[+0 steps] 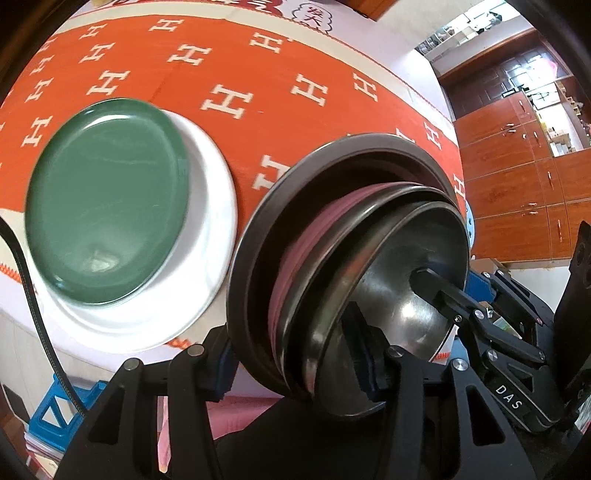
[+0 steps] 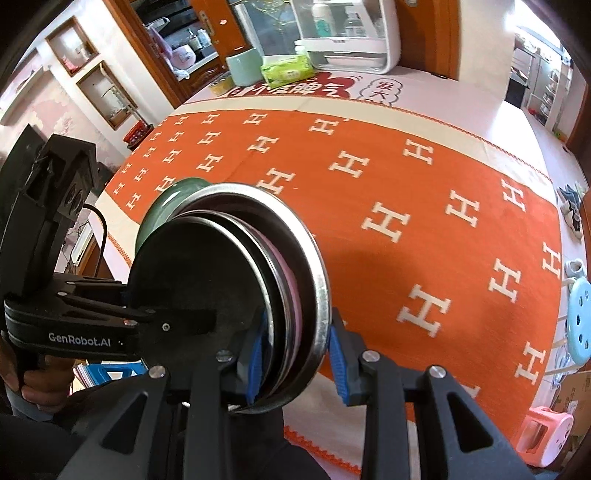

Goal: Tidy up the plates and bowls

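A nested stack of bowls (image 1: 332, 266), steel ones with a pink one between, is held on edge above the orange tablecloth (image 1: 229, 74). My left gripper (image 1: 295, 373) is shut on the stack's rims at the bottom. My right gripper (image 2: 297, 360) is shut on the same stack (image 2: 236, 280) from the other side; its finger (image 1: 436, 288) shows inside the inner bowl in the left wrist view. A green plate (image 1: 107, 199) lies on a white plate (image 1: 207, 266) on the table to the left. The green plate's edge (image 2: 173, 199) peeks out behind the stack.
At the table's far end stand a white dish rack (image 2: 351, 33), a green tissue pack (image 2: 288, 70) and a pale green cup (image 2: 243, 66). Wooden cabinets (image 1: 517, 184) line the wall. Stools (image 2: 580, 317) stand beside the table. A black cable (image 1: 33, 306) runs at the left.
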Demonstrator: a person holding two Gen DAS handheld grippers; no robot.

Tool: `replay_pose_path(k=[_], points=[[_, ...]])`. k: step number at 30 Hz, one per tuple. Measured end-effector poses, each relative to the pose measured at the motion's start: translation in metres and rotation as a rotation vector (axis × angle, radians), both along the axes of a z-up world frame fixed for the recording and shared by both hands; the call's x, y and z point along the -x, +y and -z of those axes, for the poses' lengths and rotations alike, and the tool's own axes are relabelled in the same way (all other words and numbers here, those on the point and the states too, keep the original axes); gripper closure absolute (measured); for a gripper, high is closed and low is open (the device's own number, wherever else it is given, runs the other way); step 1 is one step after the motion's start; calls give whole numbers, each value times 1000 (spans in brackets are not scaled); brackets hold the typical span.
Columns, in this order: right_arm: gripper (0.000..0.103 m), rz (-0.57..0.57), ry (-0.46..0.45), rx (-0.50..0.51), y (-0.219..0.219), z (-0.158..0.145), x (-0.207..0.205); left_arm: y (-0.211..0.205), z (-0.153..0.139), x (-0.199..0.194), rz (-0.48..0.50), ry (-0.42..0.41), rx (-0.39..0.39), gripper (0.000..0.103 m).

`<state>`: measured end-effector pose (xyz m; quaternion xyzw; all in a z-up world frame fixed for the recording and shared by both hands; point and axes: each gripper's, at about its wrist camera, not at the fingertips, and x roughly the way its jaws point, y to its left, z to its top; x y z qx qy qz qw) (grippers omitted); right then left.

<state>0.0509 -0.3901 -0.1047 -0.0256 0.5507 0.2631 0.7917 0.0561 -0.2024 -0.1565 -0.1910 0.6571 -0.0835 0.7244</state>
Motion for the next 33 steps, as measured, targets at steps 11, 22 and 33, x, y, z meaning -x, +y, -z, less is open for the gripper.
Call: replay_pose_path(k=[11, 22, 33], points=[[72, -5, 10, -35, 46, 0, -1, 45, -7, 11, -4, 8, -24, 54], [72, 18, 20, -61, 103, 2, -10, 101, -10, 2, 26, 23, -51, 54], [71, 84, 62, -81, 149, 17, -27, 151, 0, -22, 91, 49, -77, 54]])
